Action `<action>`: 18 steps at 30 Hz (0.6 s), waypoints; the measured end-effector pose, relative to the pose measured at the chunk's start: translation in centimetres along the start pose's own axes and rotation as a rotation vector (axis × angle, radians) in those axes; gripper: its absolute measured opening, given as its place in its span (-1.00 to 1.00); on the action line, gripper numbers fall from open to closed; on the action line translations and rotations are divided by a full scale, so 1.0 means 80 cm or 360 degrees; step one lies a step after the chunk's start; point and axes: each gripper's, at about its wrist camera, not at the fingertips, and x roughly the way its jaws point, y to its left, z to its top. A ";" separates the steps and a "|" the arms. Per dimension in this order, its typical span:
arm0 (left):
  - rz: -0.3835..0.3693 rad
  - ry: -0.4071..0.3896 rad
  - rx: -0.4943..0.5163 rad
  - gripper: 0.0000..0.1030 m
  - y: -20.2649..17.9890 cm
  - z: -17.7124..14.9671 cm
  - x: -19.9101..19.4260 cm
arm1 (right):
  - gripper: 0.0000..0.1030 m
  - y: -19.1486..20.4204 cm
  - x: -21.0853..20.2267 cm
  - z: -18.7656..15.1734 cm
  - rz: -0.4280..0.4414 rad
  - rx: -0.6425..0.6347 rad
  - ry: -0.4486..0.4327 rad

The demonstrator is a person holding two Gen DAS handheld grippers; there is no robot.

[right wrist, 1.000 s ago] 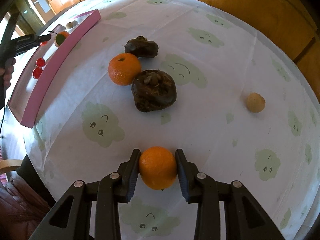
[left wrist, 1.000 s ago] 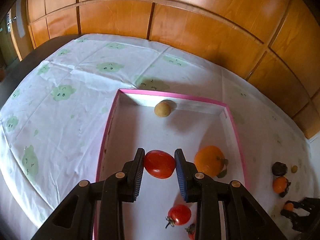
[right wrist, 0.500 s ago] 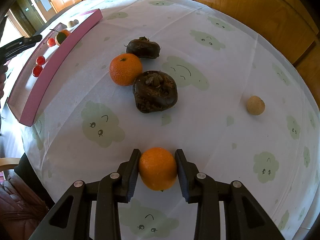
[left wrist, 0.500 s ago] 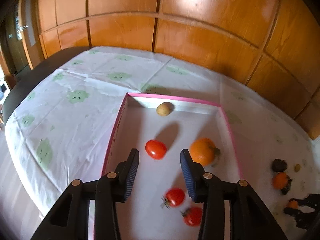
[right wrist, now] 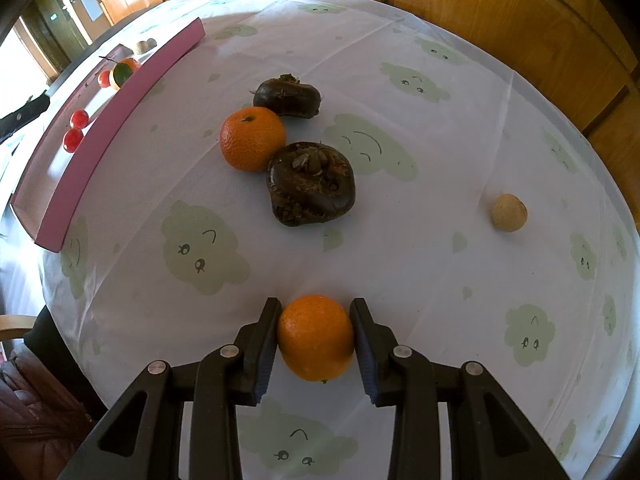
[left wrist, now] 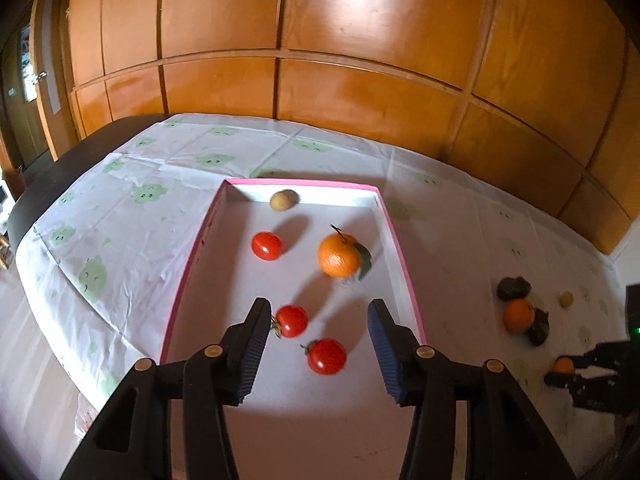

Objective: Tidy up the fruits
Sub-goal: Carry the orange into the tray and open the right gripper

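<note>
So my right gripper is clamped on an orange, pinched across its middle just above the worktop, pointing steeply down. I'd guess it's held that way so it lifts straight up without rolling.

From that orange, at 12 o'clock sits a dark lumpy fruit, touching a second orange at its 10 o'clock, with another dark fruit just behind. A small tan fruit sits alone out at 2 o'clock. The pink tray is way over at 10 o'clock.

My left gripper is over the tray's near end, jaws opening with nothing pinched between them. Three tomatoes are in there: one at 11 o'clock, two down close to the gripper. A leafy orange is at 12, a tan fruit by the far wall.

Five pieces in, five still out, so I reckon I'm halfway. The tray middle looks free for this orange.
</note>
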 end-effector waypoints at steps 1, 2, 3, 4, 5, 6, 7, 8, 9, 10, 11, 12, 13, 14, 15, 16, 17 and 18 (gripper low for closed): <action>0.0001 -0.0003 0.0004 -0.01 -0.001 -0.002 -0.001 | -0.30 0.000 0.002 0.000 -0.0003 -0.0002 -0.0001; -0.0001 -0.0001 0.0004 -0.01 -0.002 -0.004 -0.002 | -0.30 0.001 0.002 0.000 -0.0006 -0.0004 -0.0003; -0.0004 0.0004 0.0003 -0.01 -0.002 -0.005 -0.003 | -0.30 0.001 0.002 0.000 -0.0009 -0.0007 -0.0004; -0.0006 0.0009 0.0000 -0.01 -0.003 -0.006 -0.003 | -0.30 0.001 0.002 0.000 -0.0010 -0.0008 -0.0004; -0.0007 0.0015 0.0000 0.00 -0.003 -0.008 -0.002 | -0.30 0.001 0.002 0.000 -0.0008 -0.0005 -0.0004; -0.0006 0.0018 0.0001 0.00 -0.003 -0.008 -0.002 | -0.30 0.001 0.001 -0.001 -0.0006 -0.0003 -0.0004; -0.0004 0.0019 0.0002 0.00 -0.004 -0.009 -0.003 | -0.30 0.001 0.001 -0.001 -0.0007 -0.0002 -0.0004; -0.0003 0.0020 0.0002 0.02 -0.003 -0.010 -0.003 | -0.30 0.001 0.001 -0.001 -0.0008 -0.0003 -0.0004; -0.0001 0.0021 0.0001 0.04 -0.003 -0.011 -0.003 | -0.30 0.001 0.001 0.000 -0.0007 -0.0002 -0.0004; 0.0001 0.0021 -0.0001 0.04 -0.003 -0.012 -0.004 | -0.30 0.000 0.001 0.000 -0.0006 0.0001 -0.0003; 0.0000 0.0023 -0.0003 0.06 -0.003 -0.013 -0.004 | -0.30 0.000 0.001 0.000 -0.0003 0.0005 -0.0002; 0.0001 0.0024 -0.0005 0.07 -0.003 -0.013 -0.005 | -0.30 -0.001 0.001 0.001 -0.0002 0.0006 -0.0003; 0.0005 0.0025 -0.0005 0.08 -0.003 -0.014 -0.005 | -0.30 -0.001 0.001 0.001 -0.0002 0.0007 -0.0002; 0.0009 0.0026 -0.0004 0.09 -0.002 -0.015 -0.004 | -0.30 -0.001 0.001 0.001 -0.0002 0.0007 -0.0002; 0.0013 0.0025 -0.0003 0.09 -0.002 -0.015 -0.005 | -0.30 -0.002 0.001 0.001 -0.0001 0.0008 -0.0001; 0.0019 0.0023 -0.0003 0.09 -0.001 -0.016 -0.005 | -0.30 -0.002 0.001 0.001 -0.0001 0.0009 -0.0001; 0.0029 0.0020 -0.0003 0.10 0.000 -0.016 -0.006 | -0.30 -0.002 0.001 0.001 -0.0001 0.0009 -0.0002; 0.0037 0.0017 -0.0004 0.11 0.001 -0.016 -0.006 | -0.30 -0.002 0.001 0.002 -0.0002 0.0008 -0.0002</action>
